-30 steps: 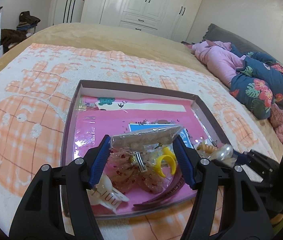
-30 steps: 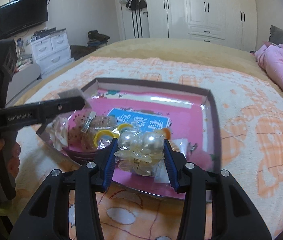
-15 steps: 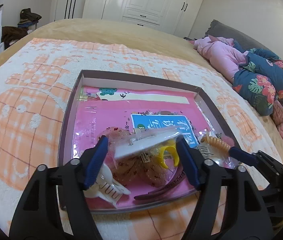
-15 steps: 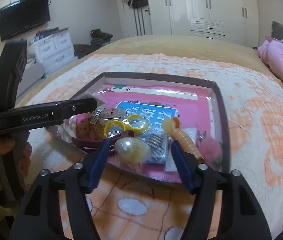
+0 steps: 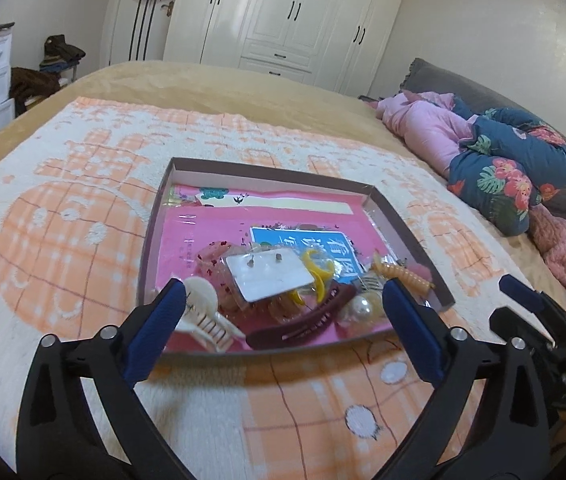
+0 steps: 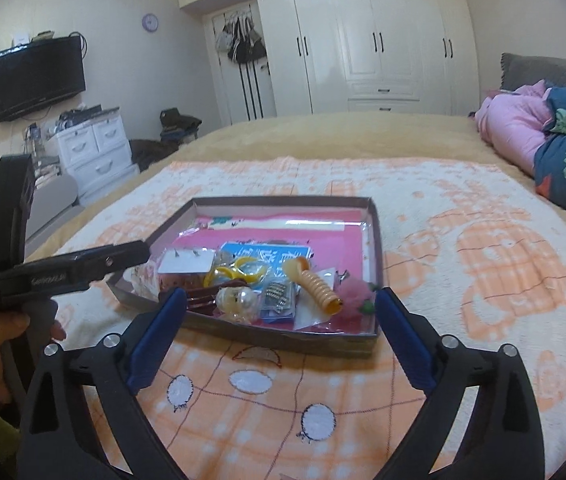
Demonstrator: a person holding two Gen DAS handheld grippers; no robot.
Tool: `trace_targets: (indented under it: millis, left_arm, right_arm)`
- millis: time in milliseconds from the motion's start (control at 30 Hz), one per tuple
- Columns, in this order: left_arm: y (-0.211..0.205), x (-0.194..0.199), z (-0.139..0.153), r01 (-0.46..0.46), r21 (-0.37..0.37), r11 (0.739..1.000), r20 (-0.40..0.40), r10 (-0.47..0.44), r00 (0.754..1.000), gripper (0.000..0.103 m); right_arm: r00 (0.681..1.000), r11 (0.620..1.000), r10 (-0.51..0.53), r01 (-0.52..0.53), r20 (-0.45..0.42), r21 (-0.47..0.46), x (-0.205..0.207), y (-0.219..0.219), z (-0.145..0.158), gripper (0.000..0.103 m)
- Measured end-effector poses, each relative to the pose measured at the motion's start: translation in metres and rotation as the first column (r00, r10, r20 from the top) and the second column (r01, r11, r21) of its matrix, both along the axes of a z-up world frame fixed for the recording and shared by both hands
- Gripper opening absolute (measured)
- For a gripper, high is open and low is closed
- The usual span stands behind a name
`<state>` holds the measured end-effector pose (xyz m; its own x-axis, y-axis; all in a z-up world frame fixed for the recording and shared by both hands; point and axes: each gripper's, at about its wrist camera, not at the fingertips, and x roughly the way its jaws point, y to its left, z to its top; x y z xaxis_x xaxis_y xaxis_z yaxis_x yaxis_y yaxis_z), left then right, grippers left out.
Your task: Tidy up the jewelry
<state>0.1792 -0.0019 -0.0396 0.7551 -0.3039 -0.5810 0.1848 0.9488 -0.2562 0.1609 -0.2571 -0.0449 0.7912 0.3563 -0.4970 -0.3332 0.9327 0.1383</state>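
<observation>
**Hovering over the jewelry box, both grippers empty**

Holding nothing: left gripper (image 5: 283, 312) wide open, just before the near edge of the shallow box (image 5: 267, 174) on the patterned blanket (image 5: 63, 216). Right gripper (image 6: 279, 320) also wide open and empty, near the same edge. Lying inside the box, toward its near side: earring card (image 5: 269, 274), pearl piece (image 5: 361, 308), white hair claw (image 5: 205, 316), dark red clip (image 5: 303, 326), beige spiral clip (image 6: 319, 286).

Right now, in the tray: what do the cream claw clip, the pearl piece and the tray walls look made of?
Cream claw clip: likely hard plastic, smooth and slightly glossy, with moulded teeth.
Pearl piece: probably faux pearl beads, given the round glossy highlights; it seems to sit in clear film.
Tray walls: apparently cardboard, thin, matte, brownish, with folded corners.
</observation>
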Motion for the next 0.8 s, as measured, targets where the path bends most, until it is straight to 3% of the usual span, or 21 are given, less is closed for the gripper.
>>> trace_targets:
  millis: [467, 800]
  left_arm:
    - [-0.002, -0.059, 0.009, -0.003, 0.037, 0.999, 0.087, -0.001, 0.996, 0.092]
    - [0.000, -0.081, 0.004, -0.036, 0.044, 0.998, 0.161, 0.028, 0.987, 0.092]
  right_arm:
    - [0.988, 0.997, -0.065, 0.069, 0.144, -0.024, -0.044, -0.014, 0.013, 0.097]
    - [0.980, 0.992, -0.123, 0.127, 0.157, -0.015, -0.053, -0.025, 0.001, 0.097]
